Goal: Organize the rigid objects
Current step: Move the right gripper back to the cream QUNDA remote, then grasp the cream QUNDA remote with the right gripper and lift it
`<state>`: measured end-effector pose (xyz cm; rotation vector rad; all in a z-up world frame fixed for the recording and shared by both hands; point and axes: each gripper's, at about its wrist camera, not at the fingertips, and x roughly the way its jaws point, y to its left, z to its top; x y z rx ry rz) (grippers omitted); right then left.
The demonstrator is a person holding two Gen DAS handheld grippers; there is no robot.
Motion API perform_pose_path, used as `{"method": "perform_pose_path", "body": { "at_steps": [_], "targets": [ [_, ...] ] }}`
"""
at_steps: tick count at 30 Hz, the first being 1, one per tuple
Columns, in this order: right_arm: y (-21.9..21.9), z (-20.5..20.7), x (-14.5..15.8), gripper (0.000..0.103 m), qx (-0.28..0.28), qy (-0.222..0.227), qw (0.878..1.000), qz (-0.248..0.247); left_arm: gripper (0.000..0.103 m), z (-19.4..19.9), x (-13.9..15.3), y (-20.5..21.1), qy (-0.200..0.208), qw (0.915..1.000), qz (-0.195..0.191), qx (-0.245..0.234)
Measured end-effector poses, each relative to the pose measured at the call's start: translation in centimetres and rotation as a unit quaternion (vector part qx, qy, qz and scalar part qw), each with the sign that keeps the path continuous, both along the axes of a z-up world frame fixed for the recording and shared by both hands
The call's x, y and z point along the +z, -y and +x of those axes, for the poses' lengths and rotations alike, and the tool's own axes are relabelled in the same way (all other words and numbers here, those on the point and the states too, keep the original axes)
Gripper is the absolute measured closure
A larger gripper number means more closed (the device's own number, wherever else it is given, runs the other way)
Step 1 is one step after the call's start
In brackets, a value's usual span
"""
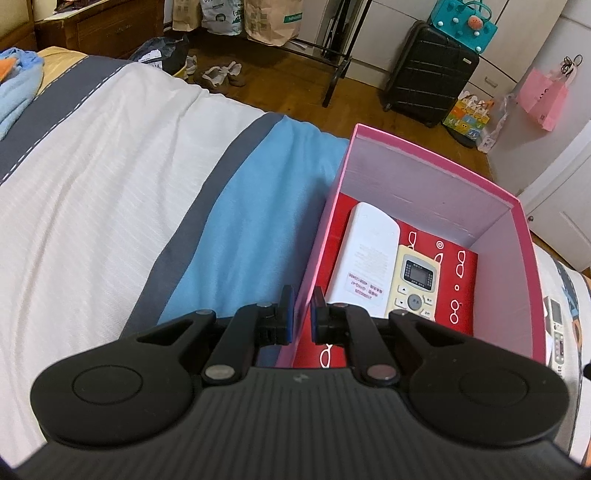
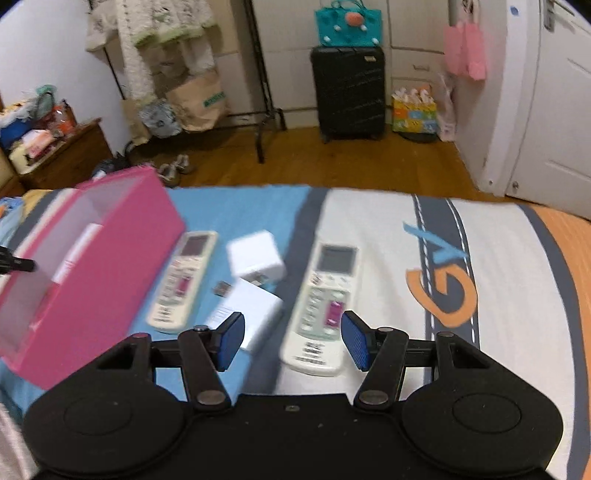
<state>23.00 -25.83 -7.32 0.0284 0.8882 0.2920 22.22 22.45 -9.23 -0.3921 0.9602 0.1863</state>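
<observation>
Pink box (image 1: 436, 192) stands on the bed (image 1: 110, 166) by its foot edge, left gripper (image 1: 300, 314) clamped on its near wall. Inside lie a white remote (image 1: 365, 243) and a cream remote (image 1: 413, 280). Right gripper (image 2: 291, 339), jaws apart and empty, hangs over another remote (image 2: 325, 302) beside two white adapters (image 2: 255, 254).

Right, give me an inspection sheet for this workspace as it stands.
Surface: bed cover, striped white, blue and grey.
Job's things: pink box holds a white device and a yellowish remote; outside lie two remotes and two white adapters.
Clutter: small dark item, too blurred to name.
Grippers: left gripper fingers shut on the box's near wall; right gripper open above the second remote.
Cables: nothing seen.
Surroundings: black suitcase, teal bag, paper bags, shoes, wooden floor.
</observation>
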Motion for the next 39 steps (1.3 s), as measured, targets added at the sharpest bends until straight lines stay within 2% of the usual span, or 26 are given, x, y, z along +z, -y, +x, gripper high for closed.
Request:
{"method": "perform_pose_path", "body": {
  "at_steps": [5, 7, 13, 15, 18, 22, 24, 26, 29, 31, 36, 39],
  "targets": [
    [0.1, 1.3, -3.3, 0.040, 0.014, -0.010, 1.000, -0.008, 0.095, 0.0, 0.0, 0.1, -0.001, 1.0000, -0.002, 0.001],
    [0.0, 1.5, -4.1, 0.040, 0.016, -0.012, 1.000, -0.020, 0.095, 0.0, 0.0, 0.0, 0.000, 1.0000, -0.002, 0.001],
    [0.4, 1.9, -5.9, 0.037, 0.006, -0.026, 1.000, -0.016, 0.095, 0.1, 0.0, -0.1, -0.001, 1.0000, -0.005, 0.000],
    [-0.3, 1.9, -6.4, 0.035, 0.010, -0.026, 0.999, -0.032, 0.094, 0.0, 0.0, -0.1, -0.001, 1.0000, -0.004, -0.001],
    [-1.5, 1.9, -6.5, 0.039, 0.022, -0.019, 0.997, -0.069, 0.095, 0.0, 0.0, 0.1, 0.000, 1.0000, 0.003, -0.003],
    [-1.9, 1.5, -5.4, 0.039, 0.010, -0.054, 0.996, -0.073, 0.095, 0.1, -0.1, 0.1, -0.001, 1.0000, 0.000, -0.001],
    [-2.2, 0.8, -5.1, 0.039, 0.004, -0.095, 0.992, -0.083, 0.095, 0.1, -0.1, 0.1, -0.001, 1.0000, 0.001, -0.001],
    [-2.0, -0.2, -4.8, 0.039, 0.001, -0.129, 0.990, -0.064, 0.095, 0.1, -0.2, 0.1, -0.001, 1.0000, 0.002, -0.001],
    [-2.4, -1.3, -4.8, 0.037, 0.038, -0.180, 0.982, -0.050, 0.095, 0.0, -0.2, 0.1, -0.002, 1.0000, -0.001, 0.000],
    [-2.9, -1.4, -4.5, 0.036, 0.058, -0.172, 0.982, -0.059, 0.095, 0.0, -0.1, 0.1, -0.001, 1.0000, 0.000, -0.001],
    [-1.9, 0.4, -5.2, 0.035, 0.018, -0.153, 0.988, -0.028, 0.094, 0.0, -0.2, 0.1, -0.001, 1.0000, -0.003, 0.000],
    [-2.2, 1.0, -5.8, 0.035, 0.026, -0.118, 0.992, -0.045, 0.094, 0.0, -0.2, 0.1, -0.002, 1.0000, -0.003, 0.000]
  ]
}}
